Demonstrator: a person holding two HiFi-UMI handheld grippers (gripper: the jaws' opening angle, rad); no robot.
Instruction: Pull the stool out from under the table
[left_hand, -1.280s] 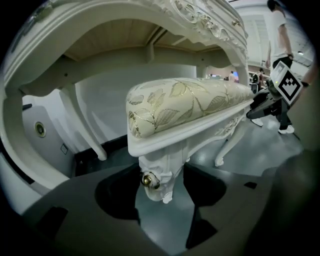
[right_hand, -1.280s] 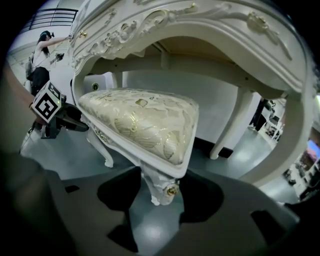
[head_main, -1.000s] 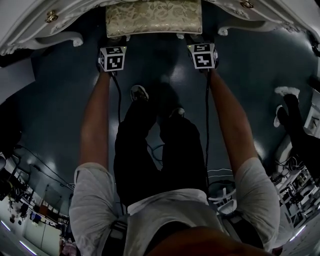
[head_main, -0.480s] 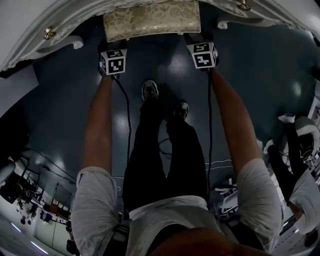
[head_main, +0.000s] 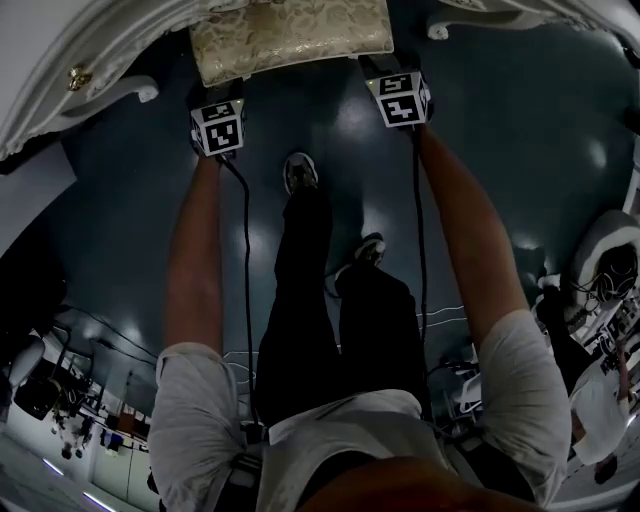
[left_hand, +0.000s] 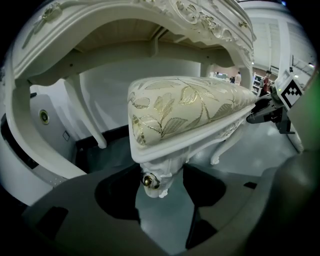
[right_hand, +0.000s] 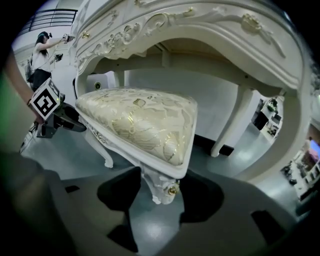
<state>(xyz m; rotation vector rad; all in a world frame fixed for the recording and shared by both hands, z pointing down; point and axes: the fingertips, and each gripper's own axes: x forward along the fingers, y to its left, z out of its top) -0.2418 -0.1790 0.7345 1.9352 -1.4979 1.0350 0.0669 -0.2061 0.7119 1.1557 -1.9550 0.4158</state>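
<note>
While left tool and right tool each pinch stool by 1 leg | partly under table

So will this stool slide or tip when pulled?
Probably slides: the stool has plain feet on a glossy floor. Likely stiff, given the carved frame. It may tip, since the left gripper and right gripper clamp it high up.

The head view's top edge cuts off the stool, and its seat hides its legs. The table runs past that edge too.
</note>
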